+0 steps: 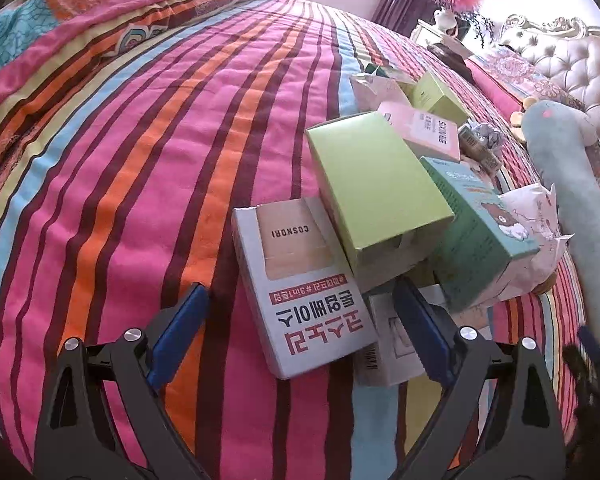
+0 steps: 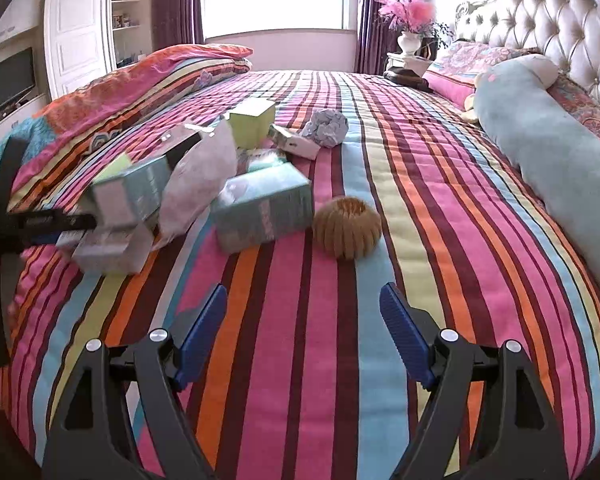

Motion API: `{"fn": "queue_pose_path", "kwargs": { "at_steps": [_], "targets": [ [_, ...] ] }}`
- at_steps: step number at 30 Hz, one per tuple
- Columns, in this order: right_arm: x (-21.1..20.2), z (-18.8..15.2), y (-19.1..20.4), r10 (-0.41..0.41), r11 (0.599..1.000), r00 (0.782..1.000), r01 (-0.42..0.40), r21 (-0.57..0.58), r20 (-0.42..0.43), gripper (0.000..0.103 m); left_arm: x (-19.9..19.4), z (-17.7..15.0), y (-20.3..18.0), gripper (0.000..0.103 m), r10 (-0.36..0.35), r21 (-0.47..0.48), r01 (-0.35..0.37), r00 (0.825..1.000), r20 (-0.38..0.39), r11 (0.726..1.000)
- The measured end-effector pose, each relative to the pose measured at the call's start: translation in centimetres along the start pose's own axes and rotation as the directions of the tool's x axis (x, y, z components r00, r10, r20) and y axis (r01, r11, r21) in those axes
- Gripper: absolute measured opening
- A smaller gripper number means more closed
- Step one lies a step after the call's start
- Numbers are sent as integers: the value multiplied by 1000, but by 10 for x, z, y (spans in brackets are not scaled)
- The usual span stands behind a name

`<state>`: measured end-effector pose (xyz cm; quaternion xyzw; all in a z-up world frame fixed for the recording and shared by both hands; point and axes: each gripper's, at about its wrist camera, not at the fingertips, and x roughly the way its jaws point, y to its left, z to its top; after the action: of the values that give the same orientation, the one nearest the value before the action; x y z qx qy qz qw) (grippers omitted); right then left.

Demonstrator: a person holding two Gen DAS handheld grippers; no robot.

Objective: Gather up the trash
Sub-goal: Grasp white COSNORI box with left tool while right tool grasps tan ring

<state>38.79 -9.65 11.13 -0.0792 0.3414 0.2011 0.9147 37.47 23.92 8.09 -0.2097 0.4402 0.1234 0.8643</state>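
1. The left gripper point(image 1: 300, 328) hangs with its blue pads spread wide and nothing pressed between them; the lower part of a white box with red lettering point(image 1: 300, 296) lies on the bed in the gap, and neither pad touches it.
2. The right gripper point(image 2: 302, 332) is about half open and empty, above bare striped bedspread point(image 2: 340, 360).
3. Just beyond the left gripper, a small white carton with a barcode point(image 1: 384, 348) lies partly under the lettered box.
4. A lime green box point(image 1: 376, 188) rests on the far end of the lettered box, tilted.
5. To its right sits a teal box with a cartoon bear point(image 1: 480, 232), and beside that a crumpled white wrapper point(image 1: 536, 232).
6. In the right wrist view, a brown ribbed ball point(image 2: 346, 228) lies on the bedspread just beside a teal box point(image 2: 264, 210), ahead of the right gripper.
7. Farther back in the pile are a pink box point(image 1: 424, 128), a small green box point(image 1: 440, 96) and a crumpled grey paper ball point(image 2: 326, 128).
8. A long pale blue plush pillow point(image 2: 548, 148) lies along the tufted headboard point(image 2: 548, 20).
9. Farthest off, a white vase of pink feathers point(image 2: 410, 28) stands by the window.
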Motion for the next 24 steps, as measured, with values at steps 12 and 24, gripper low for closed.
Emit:
{"fn": "queue_pose_path", "kwargs": {
  "at_steps": [12,24],
  "targets": [
    [57,20,-23,-38,999,995,41,34,-89,75,6,1,6,91,136,159,-129,990,-36,979],
    [100,34,-34,-37,997,986,46,57,-164,55,14,1,6,60,170,243,-176,984,46,954]
  ]
}}
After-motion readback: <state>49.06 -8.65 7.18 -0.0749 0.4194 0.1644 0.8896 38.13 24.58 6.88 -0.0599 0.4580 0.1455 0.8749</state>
